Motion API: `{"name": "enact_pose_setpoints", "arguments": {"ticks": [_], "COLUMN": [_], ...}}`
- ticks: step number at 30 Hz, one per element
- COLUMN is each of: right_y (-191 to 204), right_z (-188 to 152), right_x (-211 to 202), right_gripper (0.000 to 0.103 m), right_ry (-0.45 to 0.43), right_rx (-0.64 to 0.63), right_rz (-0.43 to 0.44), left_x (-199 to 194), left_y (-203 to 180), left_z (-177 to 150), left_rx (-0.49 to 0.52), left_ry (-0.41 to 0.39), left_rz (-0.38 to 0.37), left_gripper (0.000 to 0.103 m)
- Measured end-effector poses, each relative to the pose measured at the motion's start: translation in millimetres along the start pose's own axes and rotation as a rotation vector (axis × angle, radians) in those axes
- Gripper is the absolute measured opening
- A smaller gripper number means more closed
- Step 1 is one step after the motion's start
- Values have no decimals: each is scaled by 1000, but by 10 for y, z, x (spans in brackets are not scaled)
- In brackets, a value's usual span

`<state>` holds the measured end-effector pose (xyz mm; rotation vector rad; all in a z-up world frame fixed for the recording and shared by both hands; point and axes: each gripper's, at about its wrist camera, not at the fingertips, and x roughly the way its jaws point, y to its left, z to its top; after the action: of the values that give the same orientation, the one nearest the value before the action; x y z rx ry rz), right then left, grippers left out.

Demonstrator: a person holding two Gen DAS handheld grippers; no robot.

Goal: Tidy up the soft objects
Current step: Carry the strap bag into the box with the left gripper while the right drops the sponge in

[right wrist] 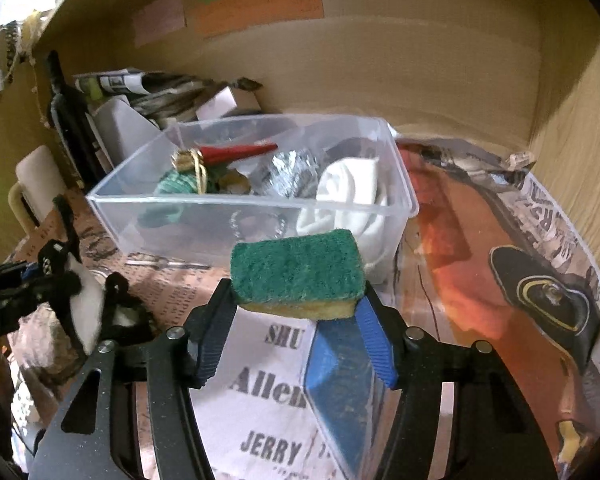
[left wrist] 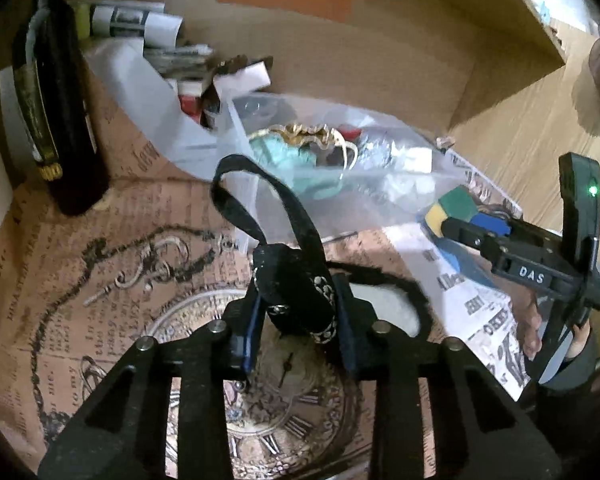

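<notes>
The sponge (right wrist: 296,270) — green scouring face up, yellow foam below — is clamped between the fingers of the right gripper (right wrist: 296,312), held above the printed paper liner (right wrist: 268,392) just in front of the clear plastic bin (right wrist: 400,184). The bin holds a white cloth (right wrist: 352,188), a crumpled foil piece (right wrist: 288,178), a teal fabric item (right wrist: 174,184) and a red object (right wrist: 236,152). The left gripper (left wrist: 298,304) is closed on a black fabric item with a strap loop (left wrist: 296,292), held over the clock print on the liner. A dark bottle (left wrist: 56,120) stands upright at the left — against the wooden wall (right wrist: 380,60).
</notes>
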<state>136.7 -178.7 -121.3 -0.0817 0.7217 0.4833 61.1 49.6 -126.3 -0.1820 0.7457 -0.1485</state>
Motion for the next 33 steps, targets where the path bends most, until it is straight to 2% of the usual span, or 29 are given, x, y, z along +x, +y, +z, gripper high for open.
{"name": "enact_pose_setpoints", "arguments": {"ticks": [2,14,23,28,33], "right_y": [19,139,186,240,276], "right_z": [31,239,399,514,604], "right_x": [-81,-538,-618,-518,-316], "right_gripper": [57,57,57,57,57], "right_ry": [-24,-177,-241,-248,-218], "right_rx": [-4,-28,-33,-37,-42], "right_rz": [1,3,26,43,47], "left_x": [-60,-369,-471,-305,-19], "left_y": [-22,-160,-243,-222,-194], "left_z": [64,497,872,1009,1152], "left_rx": [3,43,46,20,5], "left_ry": [-22,-164,-303,-311,-265], "left_rz": [-5,-49,1,19,28], "left_gripper": [29,27,27,27,27]}}
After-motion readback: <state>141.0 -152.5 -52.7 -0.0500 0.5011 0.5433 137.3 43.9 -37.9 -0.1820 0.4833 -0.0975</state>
